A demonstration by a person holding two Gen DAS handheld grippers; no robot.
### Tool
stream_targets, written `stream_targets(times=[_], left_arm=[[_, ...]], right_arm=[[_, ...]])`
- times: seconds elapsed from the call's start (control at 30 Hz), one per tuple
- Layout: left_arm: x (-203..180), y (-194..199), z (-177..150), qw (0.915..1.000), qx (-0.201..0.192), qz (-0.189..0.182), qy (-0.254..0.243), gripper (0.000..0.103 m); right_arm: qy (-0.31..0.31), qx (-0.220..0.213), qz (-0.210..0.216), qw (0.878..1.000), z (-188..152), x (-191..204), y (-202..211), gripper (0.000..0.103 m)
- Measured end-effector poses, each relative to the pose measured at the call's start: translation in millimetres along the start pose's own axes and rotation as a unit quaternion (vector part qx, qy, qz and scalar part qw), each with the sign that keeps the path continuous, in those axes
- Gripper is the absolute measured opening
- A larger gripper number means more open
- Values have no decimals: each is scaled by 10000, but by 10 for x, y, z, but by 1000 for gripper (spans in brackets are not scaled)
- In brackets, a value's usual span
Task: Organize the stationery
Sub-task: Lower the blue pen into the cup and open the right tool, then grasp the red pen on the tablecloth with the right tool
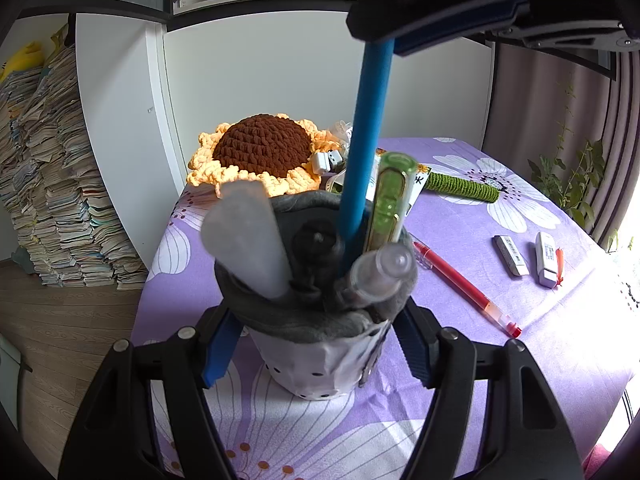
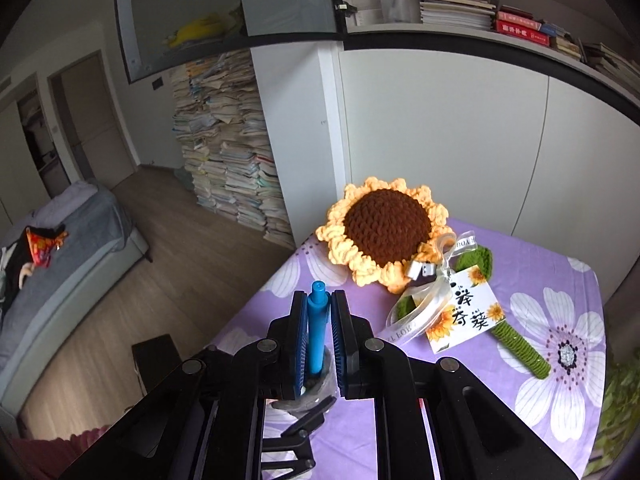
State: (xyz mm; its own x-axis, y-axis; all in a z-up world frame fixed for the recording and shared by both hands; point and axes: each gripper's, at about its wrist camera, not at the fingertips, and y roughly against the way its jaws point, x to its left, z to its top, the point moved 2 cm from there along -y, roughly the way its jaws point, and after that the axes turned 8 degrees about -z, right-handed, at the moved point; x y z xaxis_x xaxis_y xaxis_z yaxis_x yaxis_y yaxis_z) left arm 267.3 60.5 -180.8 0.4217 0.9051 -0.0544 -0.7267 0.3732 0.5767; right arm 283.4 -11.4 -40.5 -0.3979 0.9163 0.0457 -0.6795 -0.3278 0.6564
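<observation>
A soft grey and white pen holder point(image 1: 320, 356) stands on the purple flowered tablecloth point(image 1: 500, 292). My left gripper point(image 1: 316, 352) is shut on the pen holder, a finger on each side. It holds a white ruler-like piece point(image 1: 244, 240), a green pen point(image 1: 390, 196) and a clear-capped pen point(image 1: 380, 270). My right gripper point(image 2: 319, 320), seen from above in the left wrist view point(image 1: 432, 16), is shut on a blue pen point(image 2: 316, 328); the blue pen point(image 1: 366, 148) stands upright with its lower end inside the holder. A red pen point(image 1: 466, 288) and two white erasers point(image 1: 510, 256) lie on the cloth.
A crocheted sunflower point(image 2: 386, 232) with a green stem point(image 2: 520, 348) and a paper tag point(image 2: 466, 312) lies at the back of the table. White cabinet doors point(image 2: 440, 140) stand behind. Stacked papers point(image 2: 228, 152) rise on the floor to the left. A plant point(image 1: 576, 176) is on the right.
</observation>
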Motion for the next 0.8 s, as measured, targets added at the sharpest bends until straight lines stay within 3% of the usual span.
stream_targets(times=[0.2,0.43,0.8], left_arm=[[-1,-4,-2,10000,0,-2,2,69],[-22,-21,-7,10000,2,-52,-22,69],[-33,-4,-4,10000,3,-69,-1,69]], right_arm=[[-203,537,258,9980,-203,-97,-198,13],[-405,774,442,9952,-350,-269,-112,18],[-756,545,341,9951,-344,-449,-28,23]])
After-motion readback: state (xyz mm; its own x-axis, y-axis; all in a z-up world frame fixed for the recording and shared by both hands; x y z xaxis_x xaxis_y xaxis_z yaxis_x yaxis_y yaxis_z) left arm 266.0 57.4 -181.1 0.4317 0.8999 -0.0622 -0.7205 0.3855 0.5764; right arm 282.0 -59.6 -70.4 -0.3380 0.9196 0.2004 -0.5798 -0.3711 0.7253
